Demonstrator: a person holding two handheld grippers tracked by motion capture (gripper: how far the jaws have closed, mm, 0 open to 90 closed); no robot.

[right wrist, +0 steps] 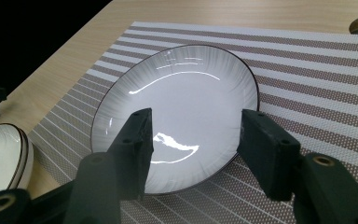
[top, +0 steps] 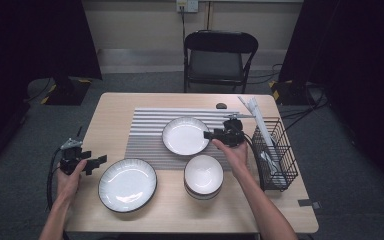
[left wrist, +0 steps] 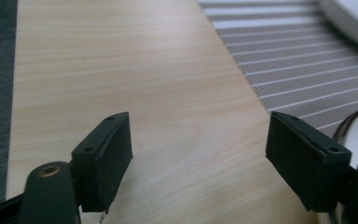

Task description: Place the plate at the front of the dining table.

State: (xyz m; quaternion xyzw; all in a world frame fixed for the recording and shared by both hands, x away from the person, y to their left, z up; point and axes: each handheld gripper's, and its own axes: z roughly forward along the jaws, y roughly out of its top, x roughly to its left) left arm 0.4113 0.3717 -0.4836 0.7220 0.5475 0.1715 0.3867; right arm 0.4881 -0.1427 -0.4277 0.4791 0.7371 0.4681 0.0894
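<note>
A white plate with a dark rim (top: 185, 136) (right wrist: 177, 98) lies on the striped placemat (top: 150, 127) (right wrist: 317, 70). My right gripper (top: 209, 135) (right wrist: 193, 140) is open at that plate's right edge, its jaws low over the near rim with nothing held. A larger white plate (top: 127, 184) rests on bare wood at the front left. Just left of it, my left gripper (top: 99, 162) (left wrist: 198, 149) stands open over bare tabletop. A stack of white bowls (top: 203, 175) (right wrist: 2, 149) sits in front of the mat.
A black wire basket (top: 276, 150) with pale utensils stands at the table's right edge. A small dark round object (top: 221, 105) lies at the back of the table. A black folding chair (top: 220, 55) stands beyond the table's far edge.
</note>
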